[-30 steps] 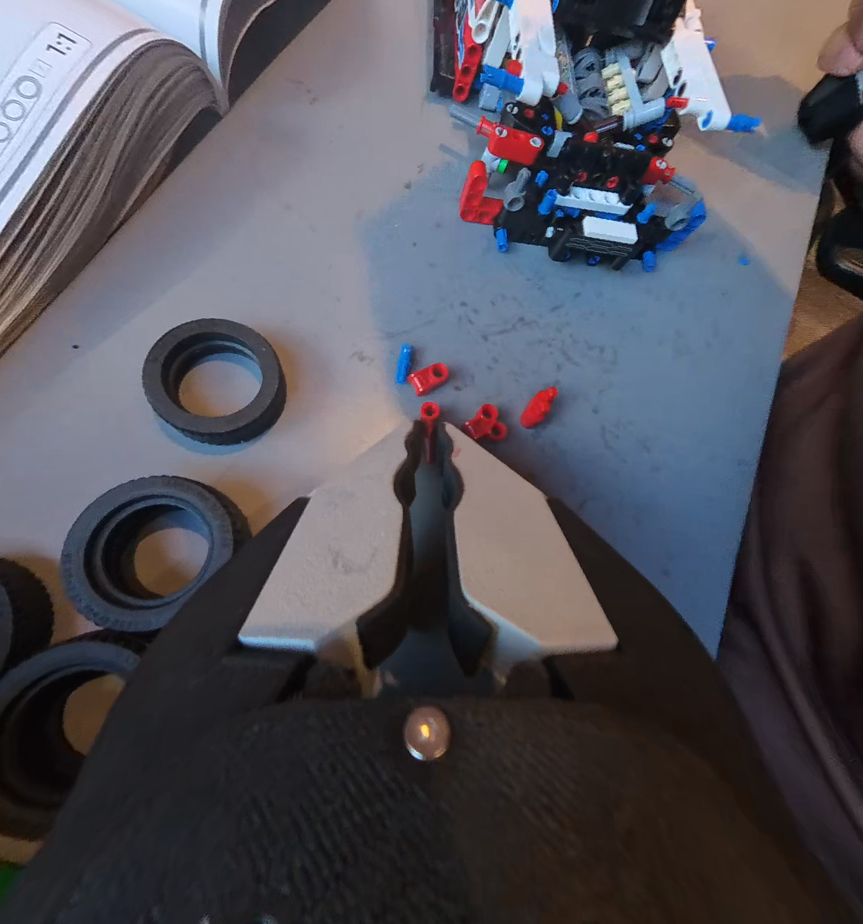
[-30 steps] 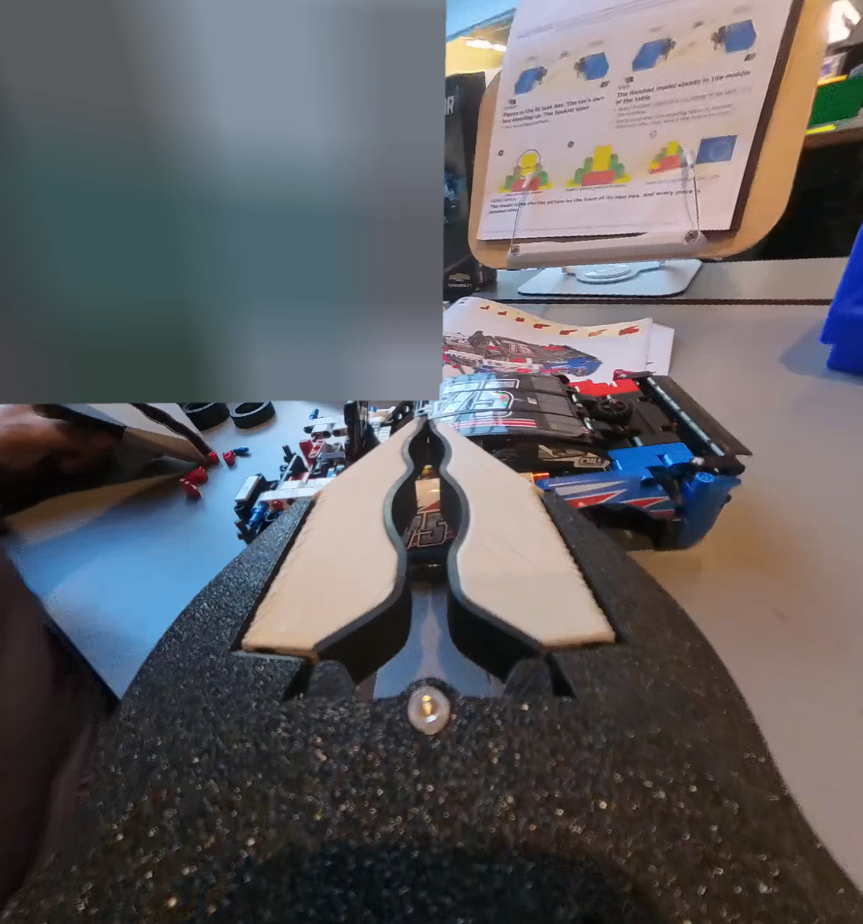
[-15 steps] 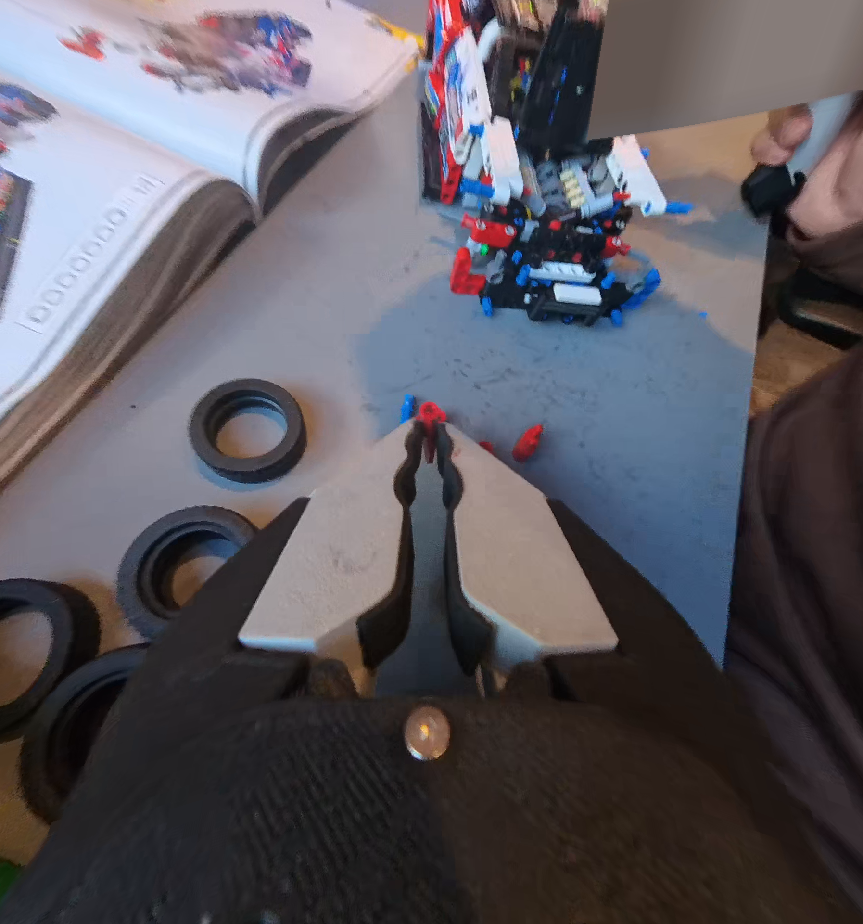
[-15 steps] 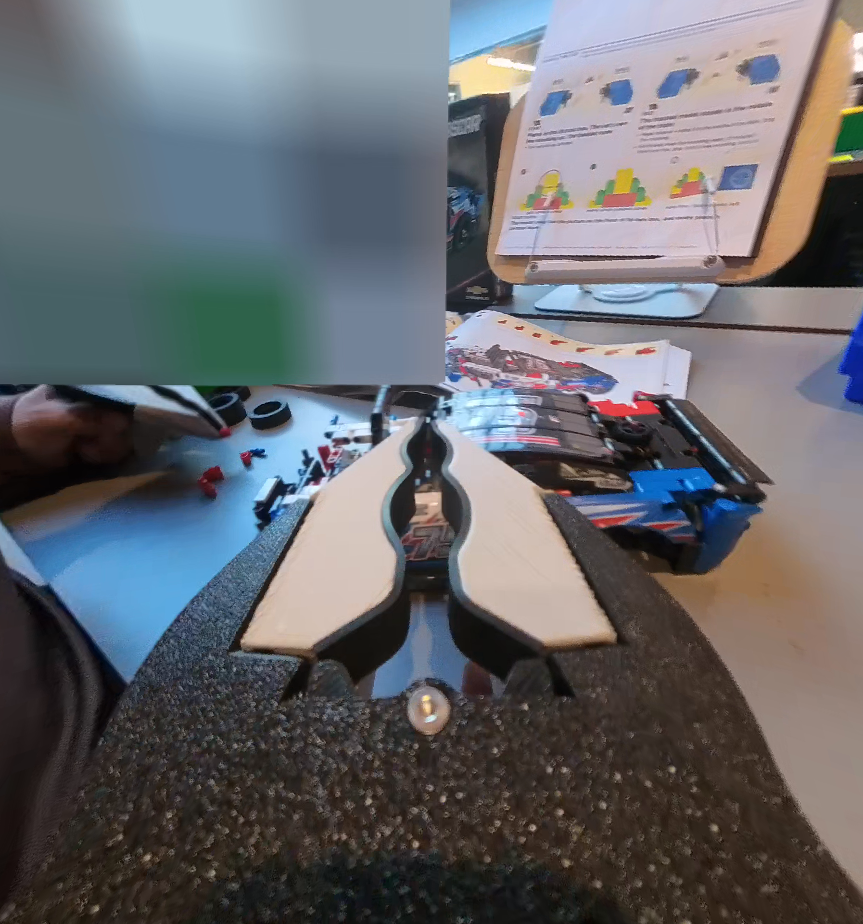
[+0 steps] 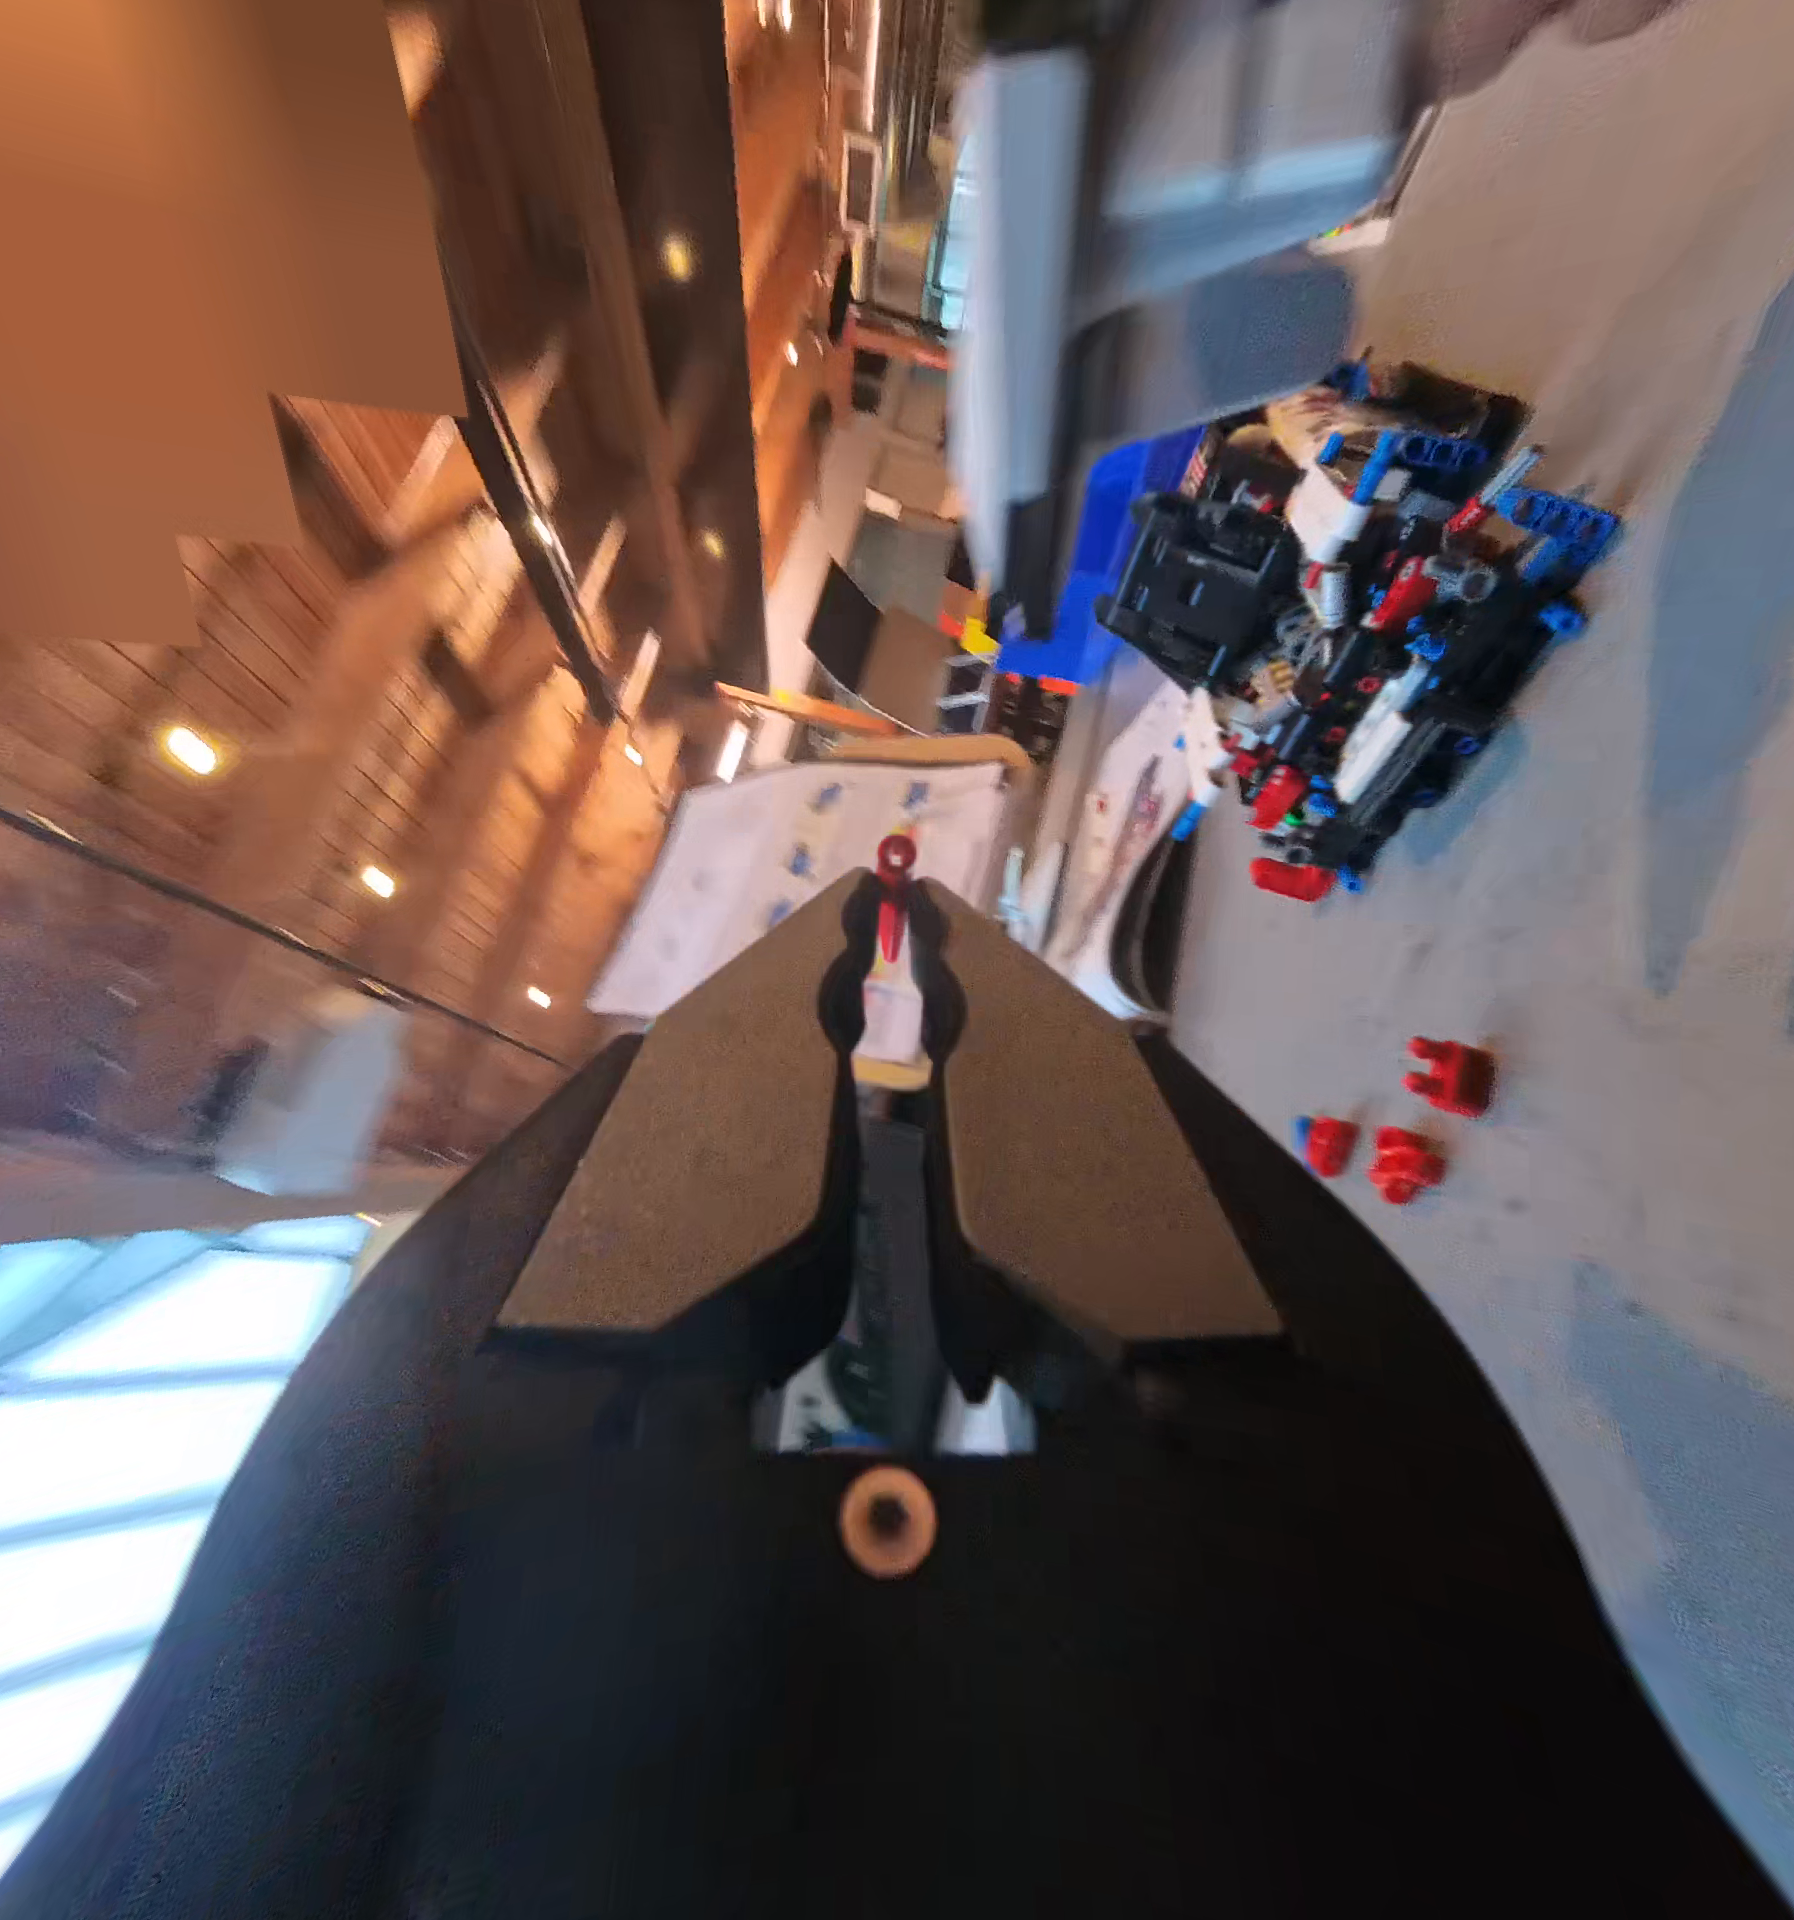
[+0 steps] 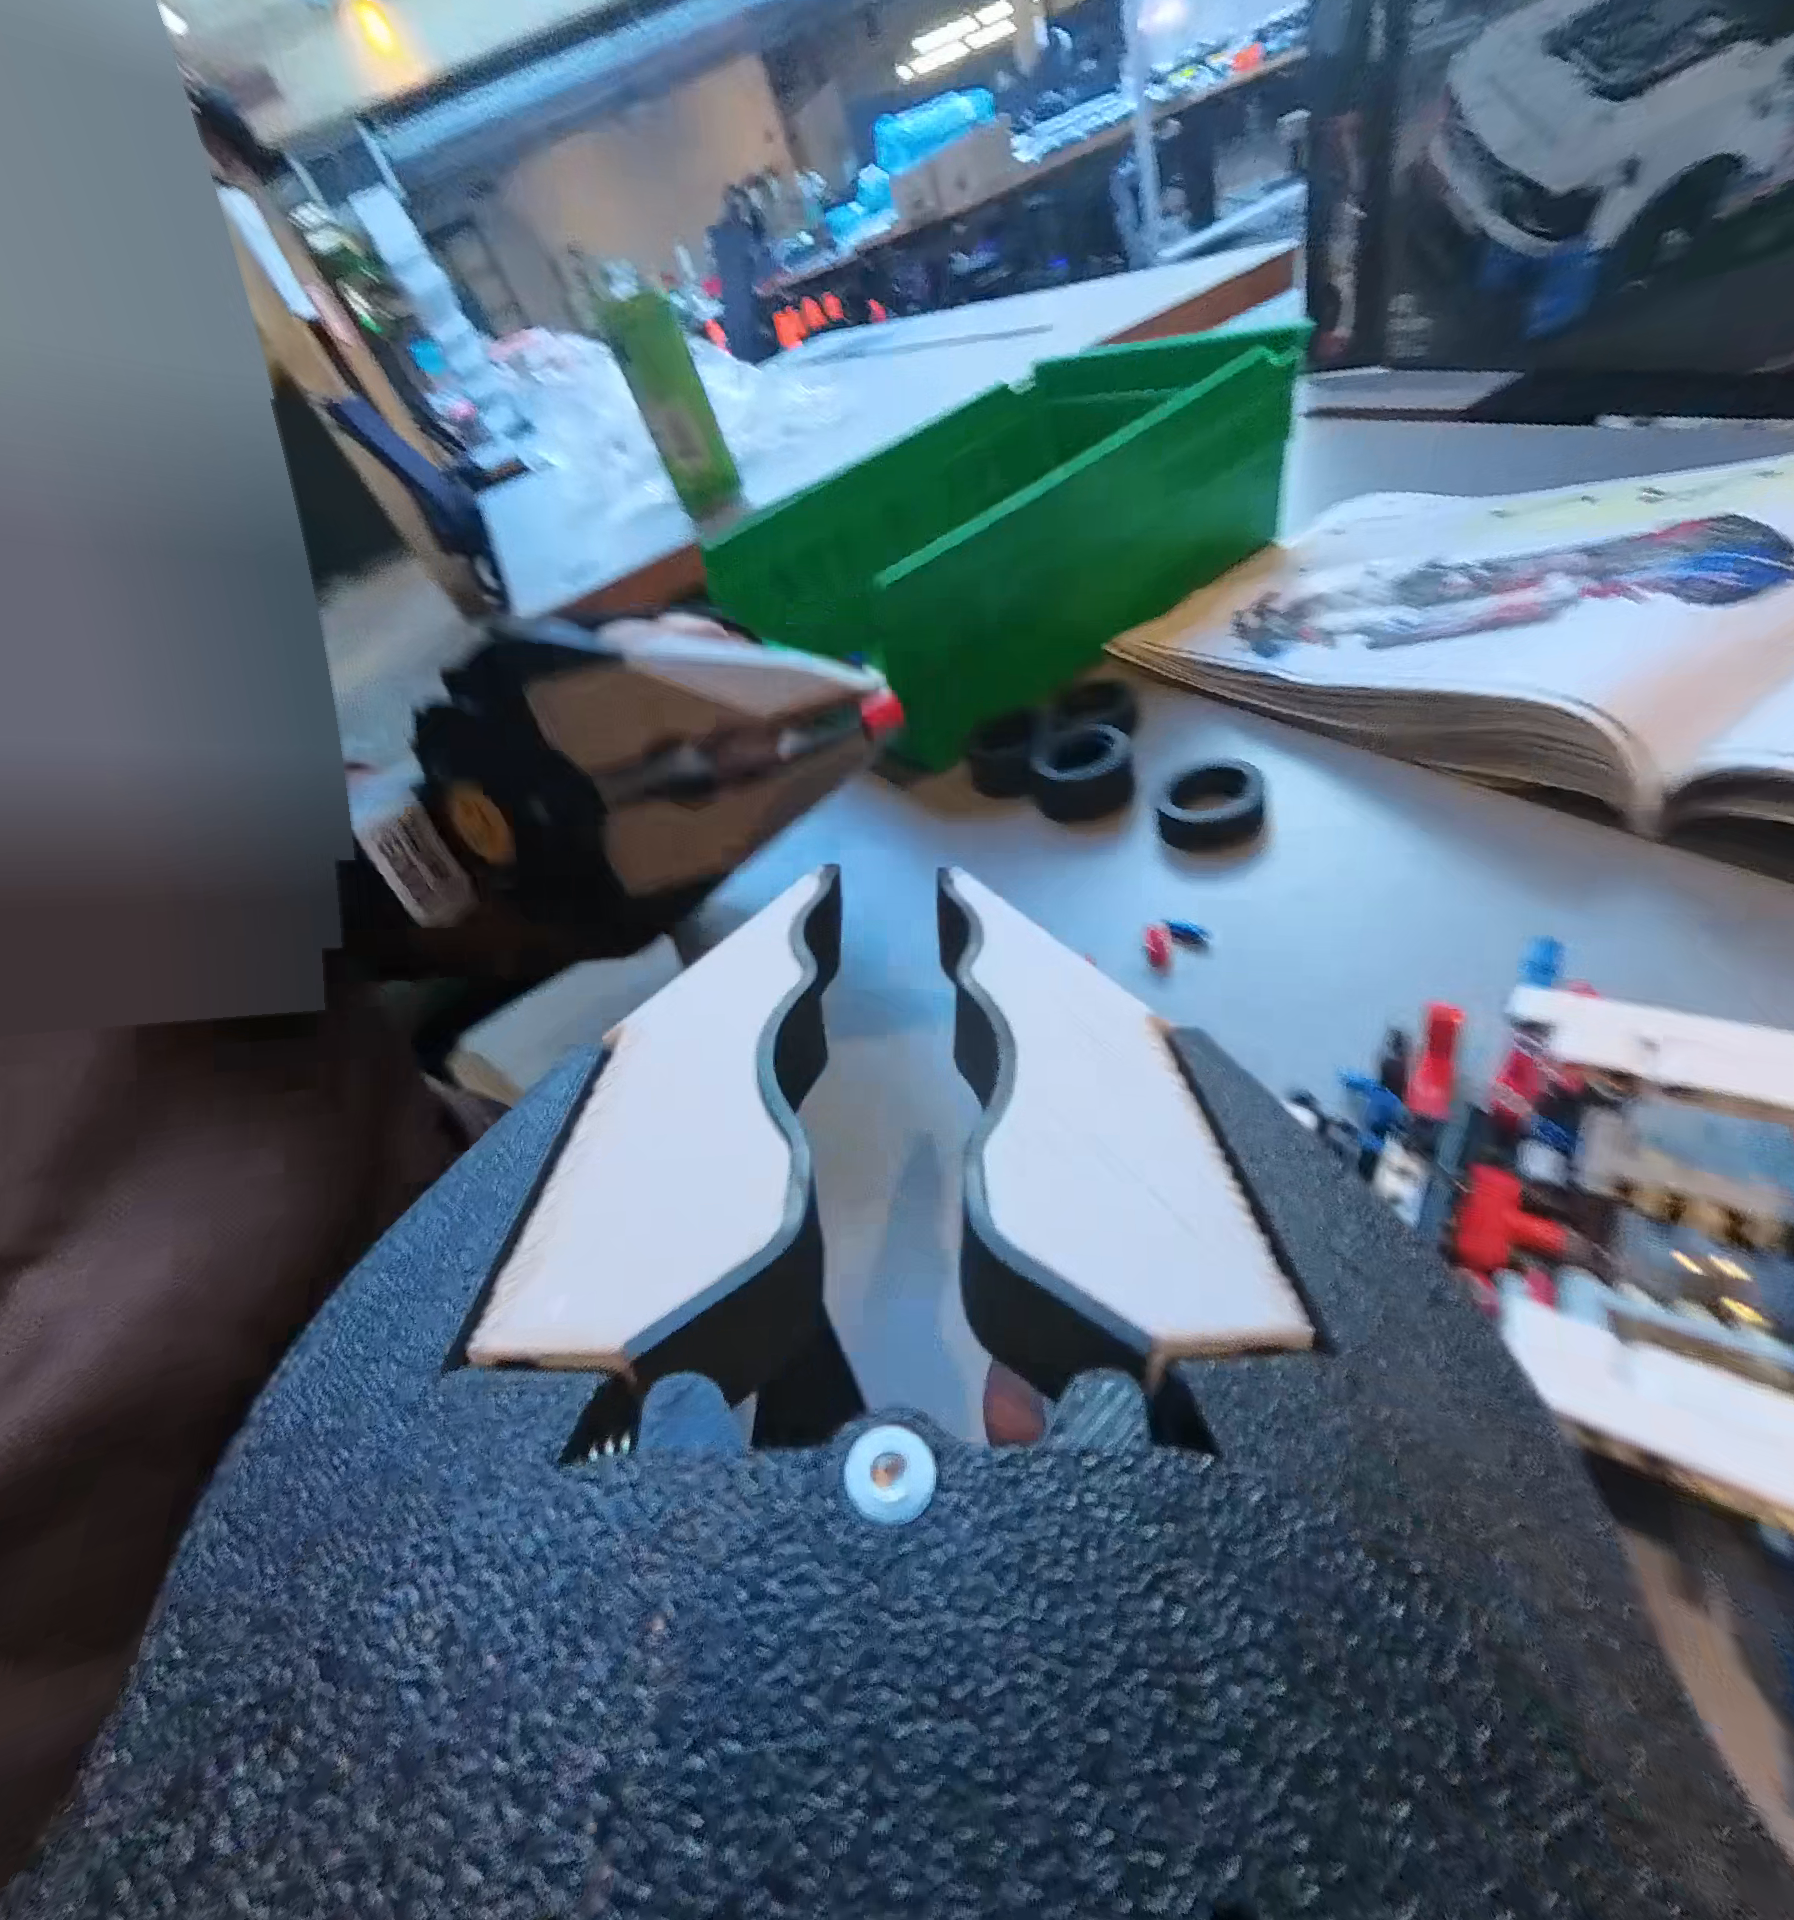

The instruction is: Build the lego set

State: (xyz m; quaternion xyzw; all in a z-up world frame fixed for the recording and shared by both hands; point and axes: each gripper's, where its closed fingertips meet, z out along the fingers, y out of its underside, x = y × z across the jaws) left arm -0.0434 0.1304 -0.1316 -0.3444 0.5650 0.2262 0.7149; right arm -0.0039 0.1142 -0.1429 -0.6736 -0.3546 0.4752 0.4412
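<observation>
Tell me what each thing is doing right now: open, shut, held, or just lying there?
Left gripper: shut on the red pin.
Red pin: held up off the table, sticking out past the fingers.
Right gripper: open, empty.
Book: lying open.
Tires: loose on the table, not on the car.
Car: half built.
Green bin: tipped on its side.

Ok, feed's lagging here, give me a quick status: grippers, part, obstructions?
Left gripper shut on small red connector, lifted off table. Right gripper open, empty. Partly built car chassis on table, nothing seen in the way.
</observation>
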